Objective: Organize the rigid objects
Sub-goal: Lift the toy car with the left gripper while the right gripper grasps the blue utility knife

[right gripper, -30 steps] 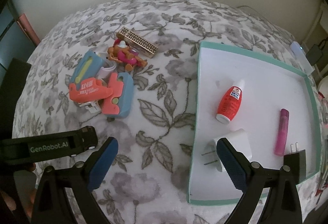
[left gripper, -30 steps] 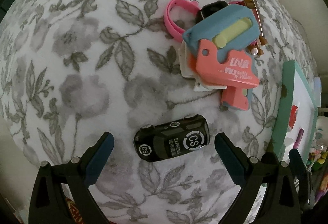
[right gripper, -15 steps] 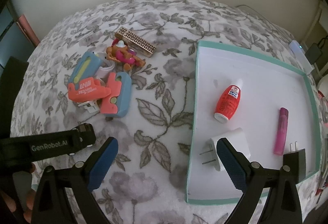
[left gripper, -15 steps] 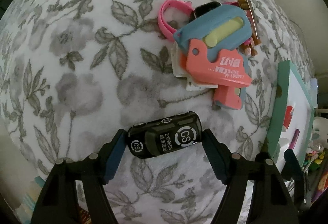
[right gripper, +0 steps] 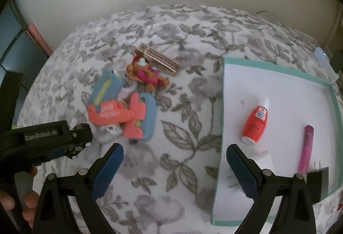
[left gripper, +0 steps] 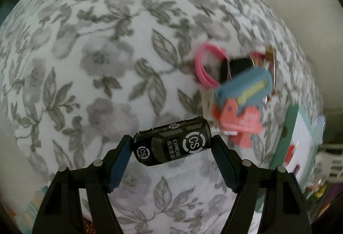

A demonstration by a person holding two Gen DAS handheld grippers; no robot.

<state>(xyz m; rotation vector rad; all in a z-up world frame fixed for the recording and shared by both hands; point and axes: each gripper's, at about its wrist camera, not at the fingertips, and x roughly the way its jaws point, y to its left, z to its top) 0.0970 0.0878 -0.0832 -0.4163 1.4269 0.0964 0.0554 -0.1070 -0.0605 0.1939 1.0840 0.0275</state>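
My left gripper is shut on a black toy car marked "CS EXPRESS" and holds it above the floral cloth. A pile of rigid objects lies beyond: blue and coral box cutters, a pink band and a black watch. In the right wrist view the same pile lies left of centre, with an orange toy figure and a gold bar. My right gripper is open and empty above the cloth, beside a teal-rimmed white tray. The left gripper's body shows at the left.
The tray holds a red glue bottle, a pink pen, a white plug and a black plug. A wall stands behind the table. A dark cabinet is at the far left.
My left gripper closed on the black toy car and lifted it off the cloth. My right gripper stayed open and barely moved.
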